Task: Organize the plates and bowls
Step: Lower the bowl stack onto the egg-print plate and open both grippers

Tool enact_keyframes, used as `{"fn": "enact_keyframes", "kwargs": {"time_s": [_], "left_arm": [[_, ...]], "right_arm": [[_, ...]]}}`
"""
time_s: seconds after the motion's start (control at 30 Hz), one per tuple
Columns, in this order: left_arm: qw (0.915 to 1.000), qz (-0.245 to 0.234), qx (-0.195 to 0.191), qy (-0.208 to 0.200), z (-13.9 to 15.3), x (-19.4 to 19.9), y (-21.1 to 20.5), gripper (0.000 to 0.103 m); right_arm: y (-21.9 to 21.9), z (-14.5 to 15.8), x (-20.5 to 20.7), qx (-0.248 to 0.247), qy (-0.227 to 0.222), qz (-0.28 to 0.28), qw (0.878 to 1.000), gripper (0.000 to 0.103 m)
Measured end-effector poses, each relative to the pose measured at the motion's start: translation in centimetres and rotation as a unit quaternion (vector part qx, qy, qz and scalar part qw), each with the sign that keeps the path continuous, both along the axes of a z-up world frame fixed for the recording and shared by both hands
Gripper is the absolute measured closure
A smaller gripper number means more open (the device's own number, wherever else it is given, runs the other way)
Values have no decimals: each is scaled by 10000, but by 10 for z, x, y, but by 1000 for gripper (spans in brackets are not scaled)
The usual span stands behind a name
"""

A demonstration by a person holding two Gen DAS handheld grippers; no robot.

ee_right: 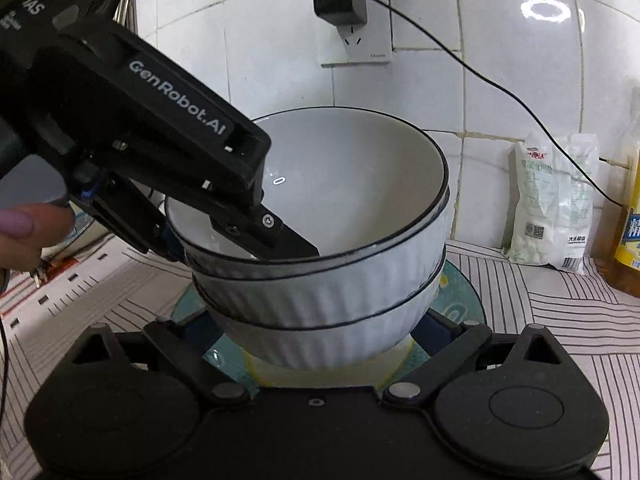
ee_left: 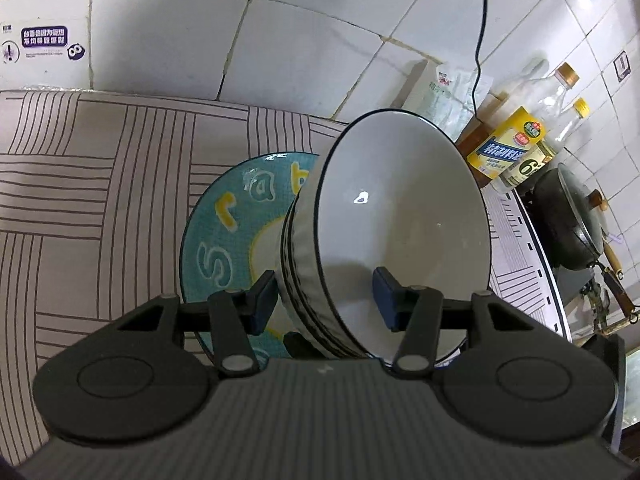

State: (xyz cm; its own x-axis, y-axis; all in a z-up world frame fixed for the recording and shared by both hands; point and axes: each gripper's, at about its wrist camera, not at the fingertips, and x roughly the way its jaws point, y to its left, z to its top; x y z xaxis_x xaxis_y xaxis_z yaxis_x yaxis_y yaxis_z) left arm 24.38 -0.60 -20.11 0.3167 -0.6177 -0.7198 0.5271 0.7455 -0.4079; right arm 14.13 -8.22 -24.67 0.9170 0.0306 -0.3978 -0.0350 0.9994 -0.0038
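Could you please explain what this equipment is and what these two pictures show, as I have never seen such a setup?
No robot here: a person holds a two-finger gripper in each hand, each with a fisheye camera looking along its fingers. One picture is from the left gripper, the other from the right gripper, which also shows the person's hand.

On a striped cloth lies a teal plate with two white bowls stacked on it. The left fingers straddle the top bowl's rim, one inside and one outside, seemingly not pinching it. The right fingers flank the lower bowl; their tips are hidden, so I cannot tell whether they grip. Bottles and a pan stand nearby.
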Motion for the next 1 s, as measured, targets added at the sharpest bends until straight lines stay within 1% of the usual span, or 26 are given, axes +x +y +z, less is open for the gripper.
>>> {"fn": "enact_keyframes", "kwargs": {"time_s": [0.13, 0.23, 0.33, 0.4, 0.47, 0.5, 0.6, 0.73, 0.8, 0.9, 1.0], "left_arm": [[10000, 36, 93, 7, -2, 0, 0, 52], [9998, 164, 69, 132, -4, 3, 0, 52], [9997, 166, 161, 88, -4, 3, -2, 52], [9996, 139, 252, 38, -6, 3, -3, 51], [9997, 130, 201, 108, -6, 4, -1, 52], [9997, 84, 220, 84, -5, 3, -1, 51], [9997, 32, 218, 91, -4, 4, 0, 51], [9997, 5, 222, 73, -3, 4, 0, 51], [9997, 37, 226, 32, -3, 2, -1, 50], [9996, 88, 255, -68, -2, -3, -2, 50], [9994, 165, 286, -63, 0, -5, -3, 50]], "right_arm": [[2, -2, 2, 31, 63, 19, 10000, 3], [5, -5, 5, -14, 100, 26, 9999, 3], [3, -5, 12, -72, 142, 27, 9999, 3], [1, -6, 13, 74, 183, 11, 9998, 3], [1, -8, 16, 170, 255, 6, 9995, 3], [3, -9, 14, 81, 238, 29, 9997, 3], [2, -10, 14, 128, 231, 26, 9996, 3], [5, -11, 15, -12, 265, -48, 9996, 4], [7, -13, 19, -76, 433, 71, 9990, 3], [8, -12, 24, -1, 512, -40, 9987, 2], [9, -11, 25, -2, 546, -103, 9985, 2]]}}
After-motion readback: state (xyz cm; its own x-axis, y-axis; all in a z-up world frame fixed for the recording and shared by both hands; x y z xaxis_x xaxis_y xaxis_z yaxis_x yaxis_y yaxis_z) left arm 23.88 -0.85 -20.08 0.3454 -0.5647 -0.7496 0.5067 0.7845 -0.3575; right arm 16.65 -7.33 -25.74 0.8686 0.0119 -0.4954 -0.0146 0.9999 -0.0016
